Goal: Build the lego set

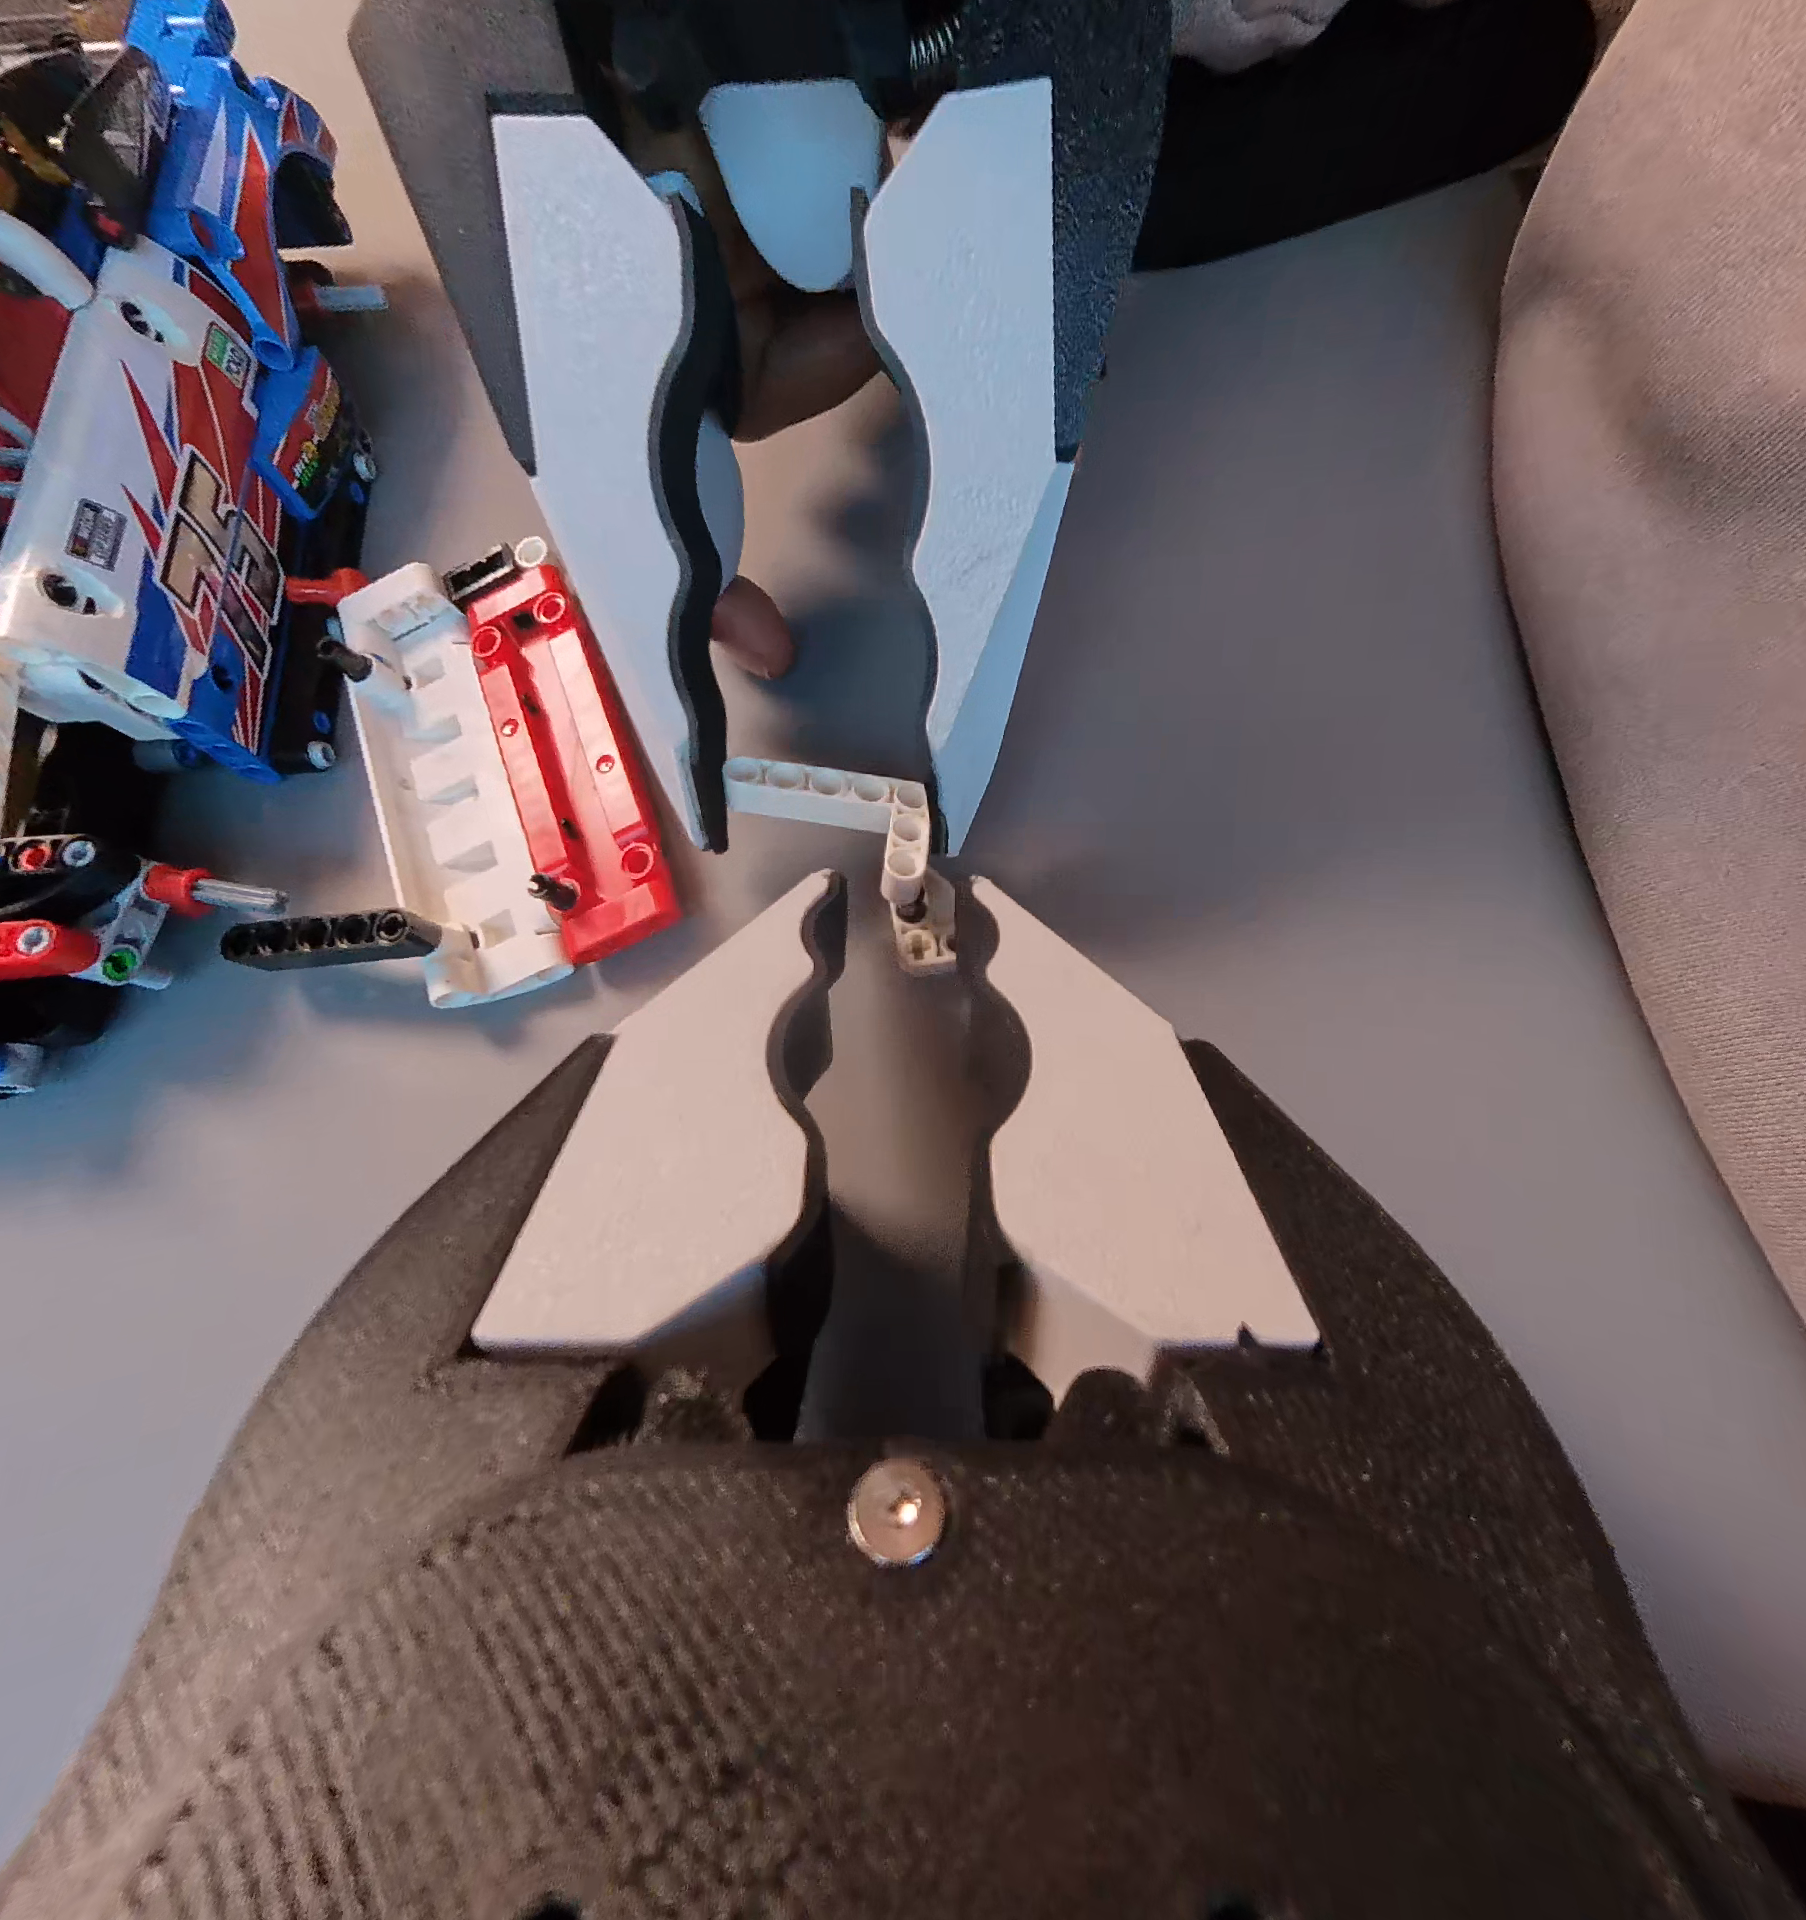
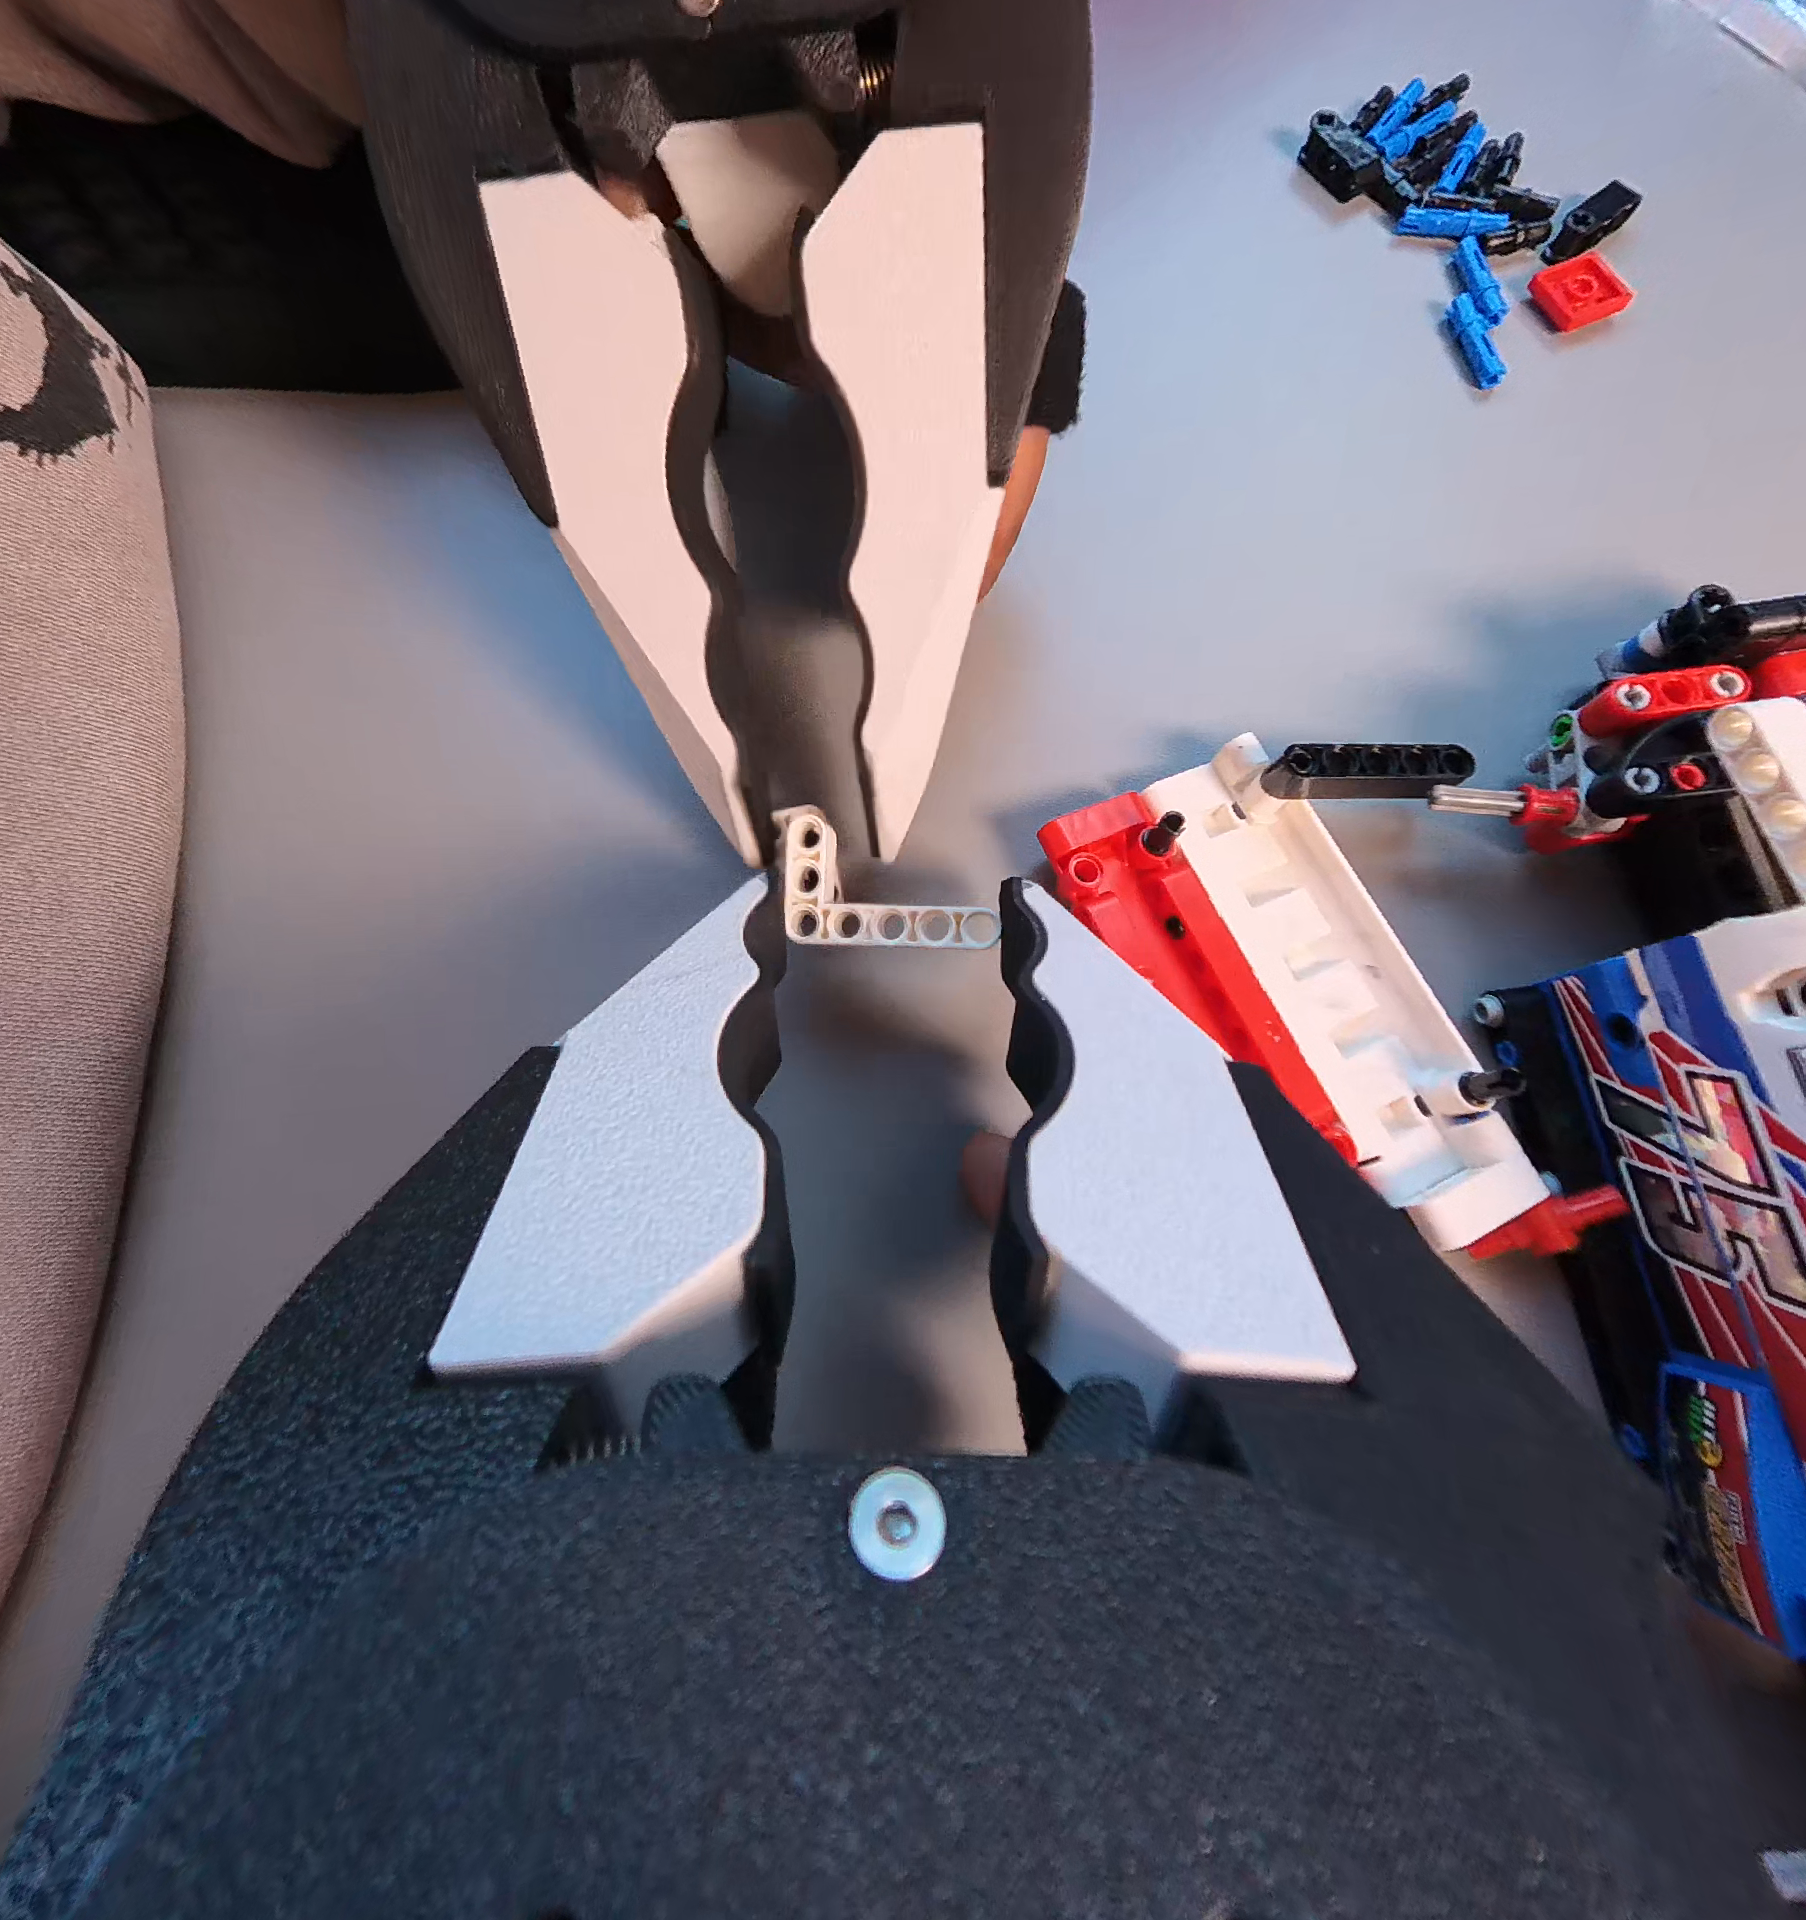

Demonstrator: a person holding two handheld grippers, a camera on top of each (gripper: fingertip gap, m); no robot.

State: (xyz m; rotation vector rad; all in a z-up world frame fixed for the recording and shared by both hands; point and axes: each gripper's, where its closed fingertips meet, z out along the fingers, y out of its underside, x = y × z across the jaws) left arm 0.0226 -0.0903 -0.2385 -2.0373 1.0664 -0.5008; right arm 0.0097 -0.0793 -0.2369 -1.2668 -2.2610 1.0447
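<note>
A white L-shaped beam [image 1: 826, 781] [image 2: 899, 925] is held just above the grey table. My right gripper [image 2: 888, 894] is shut on its long arm, one fingertip at each end; it comes in from the top of the left wrist view [image 1: 826, 821]. A small light-grey connector [image 1: 922, 940] [image 2: 808, 831] with a black pin sits on the beam's short arm. My left gripper [image 1: 904, 883] [image 2: 819, 847] has its jaws narrowly apart around this connector. One finger touches it; the other stands a little clear.
A red-and-white panel assembly [image 1: 525, 769] [image 2: 1273, 966] with a black beam [image 1: 327, 930] lies beside the blue, white and red race car model [image 1: 151, 468] [image 2: 1709, 1143]. Blue and black pins [image 2: 1450, 197] and a red plate [image 2: 1579, 291] lie farther off. A person's beige sleeve [image 1: 1688, 623] [image 2: 47, 727] borders the table. My two grippers' fingertips are within a few centimetres of each other. The red plate [image 2: 1579, 291] is about equally far from each gripper, around 20 centimetres.
</note>
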